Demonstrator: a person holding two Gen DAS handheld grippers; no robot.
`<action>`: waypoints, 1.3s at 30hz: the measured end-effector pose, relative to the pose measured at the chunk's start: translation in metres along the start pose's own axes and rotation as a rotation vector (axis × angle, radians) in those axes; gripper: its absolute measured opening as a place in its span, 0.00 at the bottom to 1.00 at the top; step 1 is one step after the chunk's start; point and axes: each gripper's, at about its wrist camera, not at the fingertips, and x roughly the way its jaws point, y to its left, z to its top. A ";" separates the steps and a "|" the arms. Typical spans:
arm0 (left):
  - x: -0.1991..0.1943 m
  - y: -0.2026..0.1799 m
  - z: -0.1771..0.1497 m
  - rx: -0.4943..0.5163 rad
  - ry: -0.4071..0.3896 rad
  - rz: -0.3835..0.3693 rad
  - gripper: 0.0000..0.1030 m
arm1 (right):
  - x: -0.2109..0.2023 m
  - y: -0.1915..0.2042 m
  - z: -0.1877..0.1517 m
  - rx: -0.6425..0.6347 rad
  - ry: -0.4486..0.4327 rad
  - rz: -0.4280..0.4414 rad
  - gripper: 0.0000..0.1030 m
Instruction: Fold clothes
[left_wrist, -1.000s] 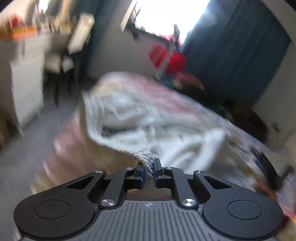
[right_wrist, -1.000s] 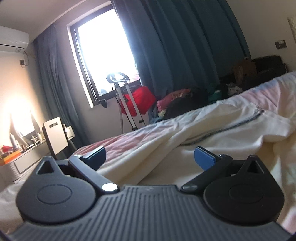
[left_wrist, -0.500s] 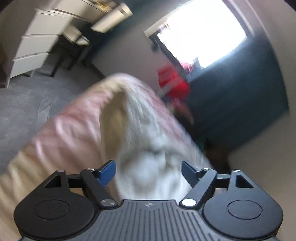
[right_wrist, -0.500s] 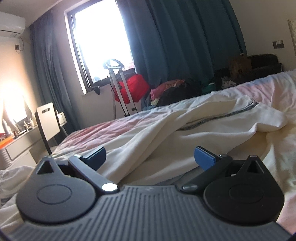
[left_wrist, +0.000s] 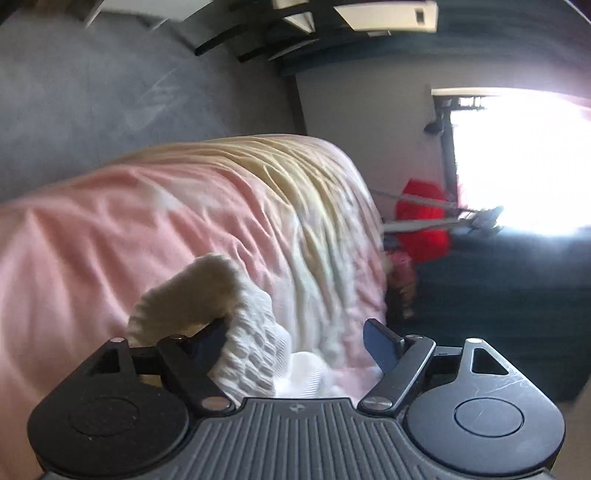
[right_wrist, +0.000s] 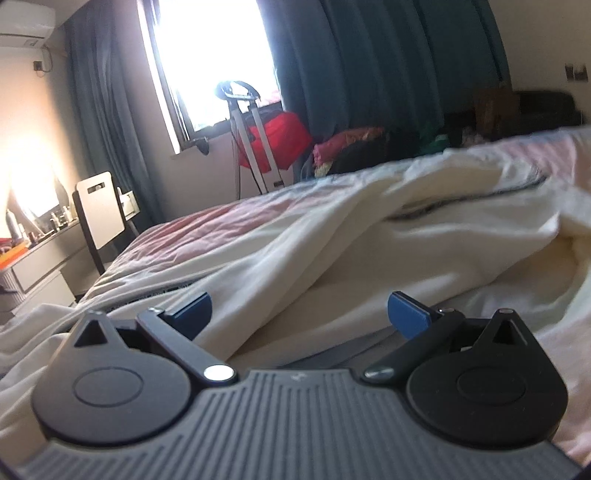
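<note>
A cream white garment with a dark zip line lies rumpled across the pink bed. My right gripper hovers low over it, jaws wide open, with a fold of the cloth running between the fingers but not pinched. In the left wrist view the picture is rolled on its side. A white knitted cuff curls over the left finger of my left gripper. Its jaws are closing with the knit between them, and the right pad stands apart from the cloth.
The pink sheet drops at the bed's edge to grey carpet. A chair and a drawer unit stand left of the bed. A red bag and a heap of clothes sit under the window.
The left gripper let go of the knitted hem, opened wide, rolled sideways and swung toward the bed's edge; its jaws now stand narrower around a knit cuff. The right gripper sank slightly, staying open.
</note>
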 end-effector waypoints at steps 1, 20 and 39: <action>-0.001 -0.003 0.000 0.021 -0.027 0.006 0.38 | 0.003 -0.002 -0.001 0.017 0.008 0.009 1.00; 0.069 -0.175 0.000 0.522 -0.419 0.225 0.12 | 0.003 -0.020 0.009 0.089 -0.058 -0.051 1.00; -0.057 -0.079 -0.092 0.374 -0.393 0.248 0.94 | -0.012 -0.011 0.026 0.031 -0.179 0.142 1.00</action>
